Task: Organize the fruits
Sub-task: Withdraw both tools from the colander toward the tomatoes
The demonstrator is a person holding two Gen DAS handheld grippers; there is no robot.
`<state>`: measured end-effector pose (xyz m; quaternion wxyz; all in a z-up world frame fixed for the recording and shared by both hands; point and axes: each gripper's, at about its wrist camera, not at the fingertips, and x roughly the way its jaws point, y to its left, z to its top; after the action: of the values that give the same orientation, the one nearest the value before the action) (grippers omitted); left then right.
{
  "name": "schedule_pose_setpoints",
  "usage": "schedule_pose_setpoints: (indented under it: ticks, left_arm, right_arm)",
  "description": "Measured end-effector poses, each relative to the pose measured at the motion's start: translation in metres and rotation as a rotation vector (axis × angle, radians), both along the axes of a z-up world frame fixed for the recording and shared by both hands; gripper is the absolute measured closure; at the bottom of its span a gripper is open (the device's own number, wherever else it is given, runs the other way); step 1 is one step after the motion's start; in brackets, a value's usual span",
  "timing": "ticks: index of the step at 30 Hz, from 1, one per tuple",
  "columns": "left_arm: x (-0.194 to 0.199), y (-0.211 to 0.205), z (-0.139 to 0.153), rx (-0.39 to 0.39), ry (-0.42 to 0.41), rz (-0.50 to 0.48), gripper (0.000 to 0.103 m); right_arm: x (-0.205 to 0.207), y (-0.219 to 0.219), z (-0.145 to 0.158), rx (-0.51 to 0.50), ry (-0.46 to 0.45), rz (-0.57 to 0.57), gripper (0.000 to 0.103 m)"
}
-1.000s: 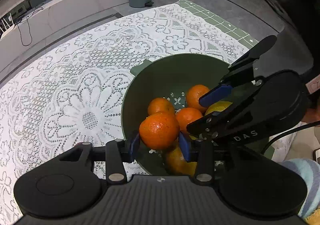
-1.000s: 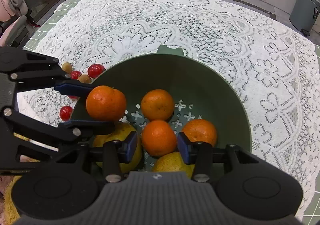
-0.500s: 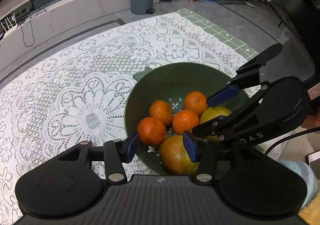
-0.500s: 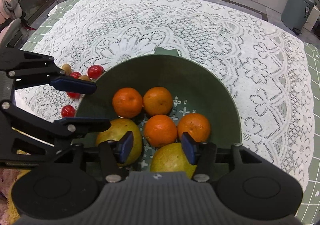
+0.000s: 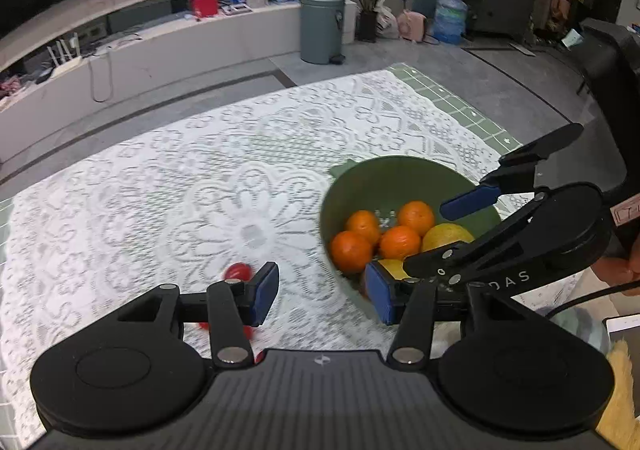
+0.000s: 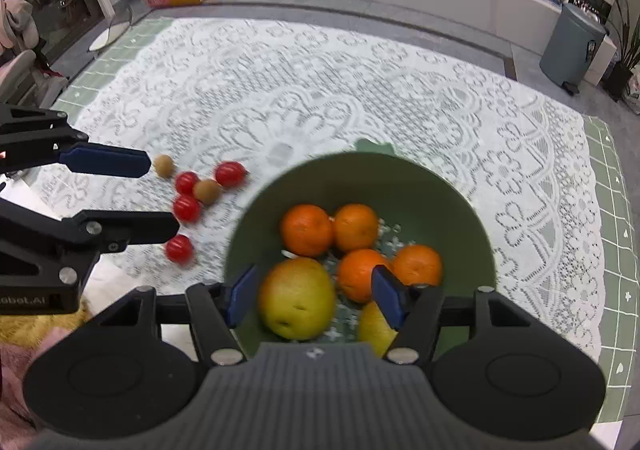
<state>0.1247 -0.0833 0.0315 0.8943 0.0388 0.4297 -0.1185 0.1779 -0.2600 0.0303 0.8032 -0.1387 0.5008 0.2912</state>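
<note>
Four oranges (image 6: 306, 230) and two larger yellow-green fruits (image 6: 297, 299) resting in the green colander bowl (image 6: 448, 194), on a white lace tablecloth (image 6: 360, 90) spread over a green grid mat (image 6: 612, 186). Outside the bowl, just beside its rim: four small red tomatoes (image 6: 230, 174) and two small brown fruits (image 6: 207, 191), loose in a cluster on the lace. Right gripper (image 6: 312, 296) over the bowl, jaws spread, just been opening, pinching nothing, with the big yellow-green fruit seen between the blue pads but lying free below. Left gripper (image 5: 322, 292) over the cloth next to the bowl, jaws likewise apart and empty, opened a moment back, a red tomato (image 5: 237, 271) close by its left pad. Step in hand, by judgement: oranges delivered, small fruits pending. Next move: lowering onto one tomato, centring it, closing gently to avoid crushing or rolling it away.
</note>
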Motion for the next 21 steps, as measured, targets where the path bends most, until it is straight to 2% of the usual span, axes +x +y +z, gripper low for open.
schedule_pose_setpoints:
  ticks: [4,8,15,17,19,21]
  left_arm:
    - [-0.018,0.022,0.005,0.008,-0.029,0.035,0.044]
    - [-0.032,0.048,0.004,0.002,-0.052,0.081,0.044]
    - [-0.05,0.103,-0.006,-0.12,-0.04,0.211,0.044]
    - [-0.055,0.111,-0.011,-0.121,-0.032,0.223,0.044]
    - [-0.058,0.114,-0.016,-0.114,-0.028,0.219,0.044]
    - [-0.059,0.117,-0.021,-0.113,-0.023,0.218,0.044]
  right_arm:
    - [-0.018,0.016,0.008,0.02,-0.048,-0.011,0.039]
    - [-0.042,0.032,0.01,0.087,-0.096,-0.036,0.039]
    - [-0.081,0.066,-0.008,0.174,-0.155,-0.1,0.04]
    - [-0.09,0.075,-0.015,0.192,-0.158,-0.118,0.043]
    - [-0.097,0.084,-0.022,0.199,-0.161,-0.123,0.052]
    - [-0.103,0.093,-0.029,0.191,-0.168,-0.118,0.054]
